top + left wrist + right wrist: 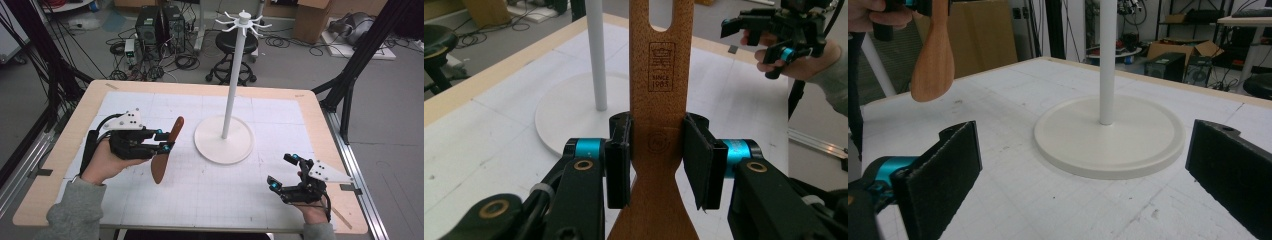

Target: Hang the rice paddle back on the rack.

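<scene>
Two grippers over a white gridded mat (pixel 210 195) on a wood-edged table (pixel 60 150). Left gripper (pixel 167 140) at table's left side, held up off the mat — jaws closed on a wooden spatula (pixel 166 152). In left gripper view the pads press both edges of the spatula (pixel 659 100) at its neck, just above where the wood flares out; handle runs up and away w/ a slot at its end and a stamped mark reading "SINCE 1985". High view: spatula tilted, handle end pointing up toward the far side, blade end hanging low & toward the person, clear of the mat as far as I can tell.

Right gripper (pixel 283 172) near the front right corner, well apart from the left. Jaws wide open, nothing between them — right gripper view has the pads at either edge w/ bare mat in the gap.

White stand (pixel 231 90) at mid-table: round base (pixel 222 145) on the mat, thin upright pole, ring of hooks (pixel 244 21) on top. Spatula sits just left of the base, not touching it.
</scene>
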`<action>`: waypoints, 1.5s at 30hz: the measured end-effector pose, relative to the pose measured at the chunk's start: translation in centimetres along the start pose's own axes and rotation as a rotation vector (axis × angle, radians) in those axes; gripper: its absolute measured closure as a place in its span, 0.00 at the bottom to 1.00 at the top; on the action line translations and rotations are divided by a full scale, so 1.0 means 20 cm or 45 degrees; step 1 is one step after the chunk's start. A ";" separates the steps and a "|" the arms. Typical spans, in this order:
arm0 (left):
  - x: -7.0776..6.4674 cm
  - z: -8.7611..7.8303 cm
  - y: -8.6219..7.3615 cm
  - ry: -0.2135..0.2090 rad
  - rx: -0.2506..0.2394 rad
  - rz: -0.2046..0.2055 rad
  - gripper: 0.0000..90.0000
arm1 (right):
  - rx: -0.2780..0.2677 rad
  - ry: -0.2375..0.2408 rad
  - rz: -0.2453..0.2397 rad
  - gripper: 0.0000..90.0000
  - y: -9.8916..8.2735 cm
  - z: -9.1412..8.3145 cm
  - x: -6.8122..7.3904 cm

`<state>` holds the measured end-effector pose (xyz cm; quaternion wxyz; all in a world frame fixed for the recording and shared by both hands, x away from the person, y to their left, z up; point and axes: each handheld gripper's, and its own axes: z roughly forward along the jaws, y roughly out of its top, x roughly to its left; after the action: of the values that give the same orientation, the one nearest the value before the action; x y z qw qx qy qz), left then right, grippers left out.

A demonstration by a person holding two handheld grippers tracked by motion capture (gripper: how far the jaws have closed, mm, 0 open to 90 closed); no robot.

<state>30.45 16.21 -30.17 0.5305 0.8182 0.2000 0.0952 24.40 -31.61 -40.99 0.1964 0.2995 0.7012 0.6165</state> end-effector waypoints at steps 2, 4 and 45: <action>0.01 0.00 0.02 -0.001 -0.009 -0.005 0.73 | 0.003 0.003 0.006 0.00 0.00 0.00 0.00; 0.02 0.01 0.04 0.004 -0.017 -0.008 0.72 | 0.001 0.005 0.007 0.00 0.00 0.01 0.00; 0.09 0.09 0.42 -0.034 -0.326 0.095 0.72 | -0.013 0.004 0.014 0.00 0.00 -0.01 -0.01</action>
<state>34.69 12.56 -23.43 0.6292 0.7520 0.1486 0.1286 24.40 -31.78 -41.03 0.1933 0.3016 0.6967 0.6215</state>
